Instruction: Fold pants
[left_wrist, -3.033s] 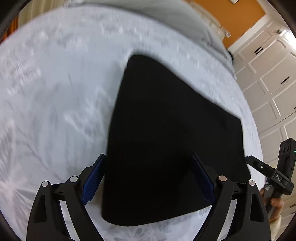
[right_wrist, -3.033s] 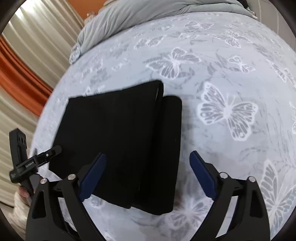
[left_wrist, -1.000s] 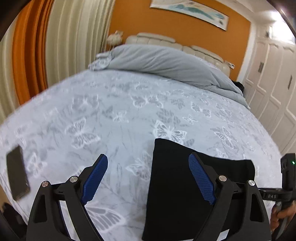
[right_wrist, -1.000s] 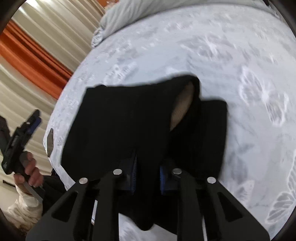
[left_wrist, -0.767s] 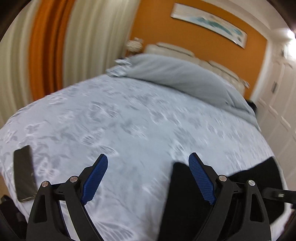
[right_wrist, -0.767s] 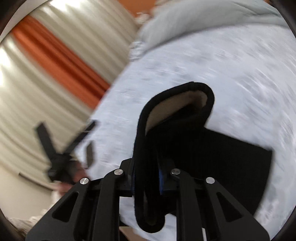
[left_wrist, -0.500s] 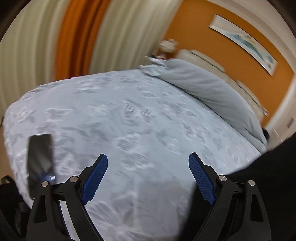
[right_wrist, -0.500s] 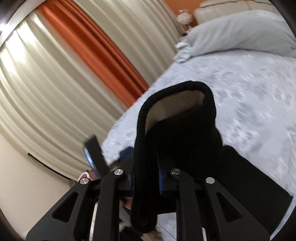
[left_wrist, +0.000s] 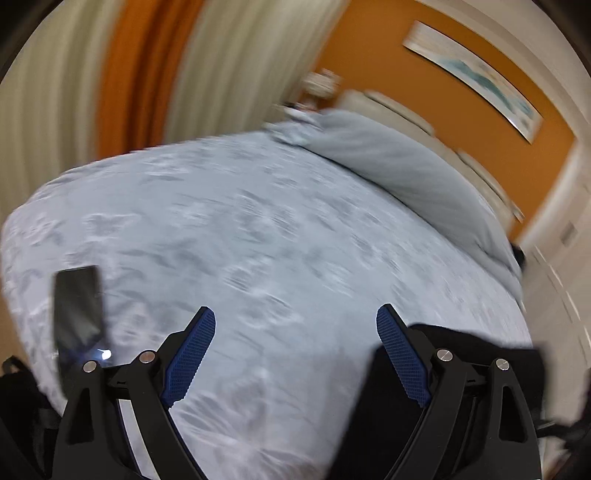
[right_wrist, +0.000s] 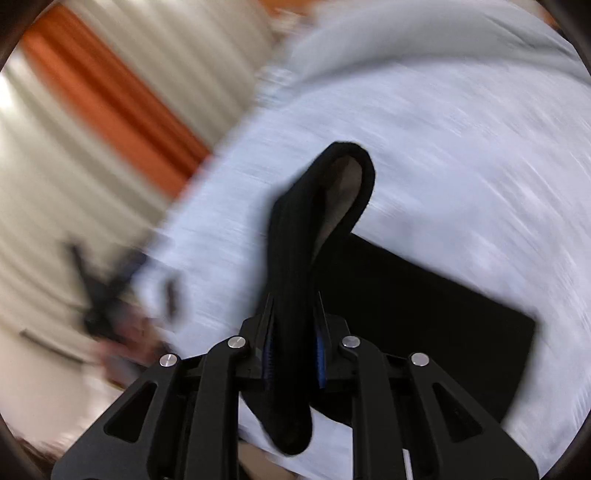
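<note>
The room was seen blurred in both views. Cream and orange curtains (left_wrist: 147, 74) were hung along one side, and an orange wall (left_wrist: 388, 74) with a long framed picture (left_wrist: 476, 79) stood behind the headboard. White panelled doors (left_wrist: 565, 258) were glimpsed at the right edge of the left wrist view.

Most of both views was filled by the bed (left_wrist: 258, 240), covered in a pale grey patterned spread. A grey duvet (left_wrist: 406, 173) was bunched along its far end. Wide bare spread lay ahead of the left gripper (left_wrist: 295, 350), whose blue pads were held far apart with nothing between them.

The pants (right_wrist: 424, 306), black and folded, lay near the bed's near edge, partly lifted. One thick fold was pinched between the closed-in pads of the right gripper (right_wrist: 293, 332) and raised into a loop that showed a tan lining; the rest was spread flat to the right. In the left wrist view the pants (left_wrist: 461, 347) were seen behind that gripper's right finger.

A dark phone (left_wrist: 77, 306) lay near the bed's left edge, well apart from the pants.
</note>
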